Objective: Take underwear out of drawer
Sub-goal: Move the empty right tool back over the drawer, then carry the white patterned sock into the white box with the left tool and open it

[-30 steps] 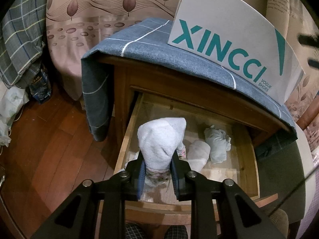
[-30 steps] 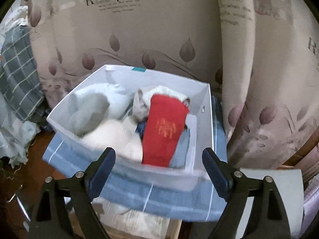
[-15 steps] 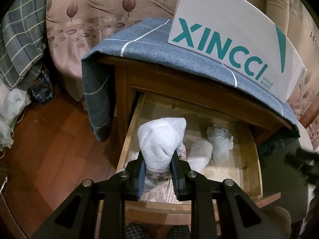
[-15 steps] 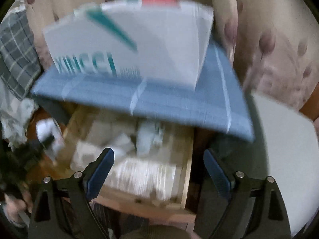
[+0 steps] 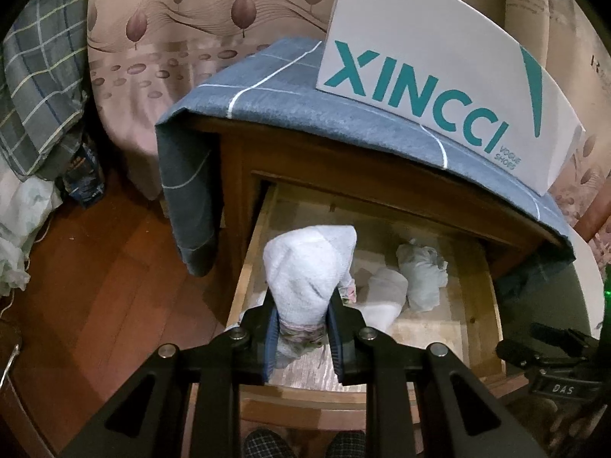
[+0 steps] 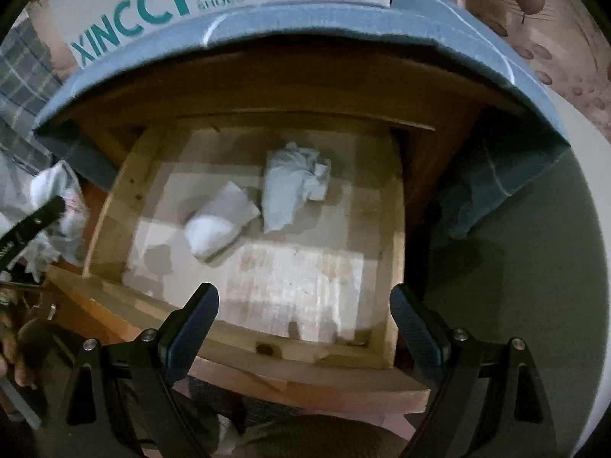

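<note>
My left gripper (image 5: 301, 334) is shut on a rolled white piece of underwear (image 5: 305, 271) and holds it above the left part of the open wooden drawer (image 5: 248, 259). Two more rolls lie in the drawer: a white one (image 6: 219, 221) and a pale grey-blue one (image 6: 292, 183). They also show in the left wrist view, the white one (image 5: 385, 294) and the grey-blue one (image 5: 422, 273). My right gripper (image 6: 303, 322) is open and empty, above the drawer's front edge (image 6: 290, 366). The left gripper with its roll shows at the left edge of the right wrist view (image 6: 49, 210).
A white XINCCI shoe box (image 5: 439, 72) stands on the blue checked cloth (image 5: 267, 91) over the nightstand. Patterned curtains (image 5: 172, 38) hang behind. Wooden floor (image 5: 95, 267) lies to the left, with plaid fabric (image 5: 34, 91). A white surface (image 6: 565, 267) lies to the right.
My right gripper swung down from the shoe box top to above the open drawer's front. My left gripper stays almost still, holding the white roll.
</note>
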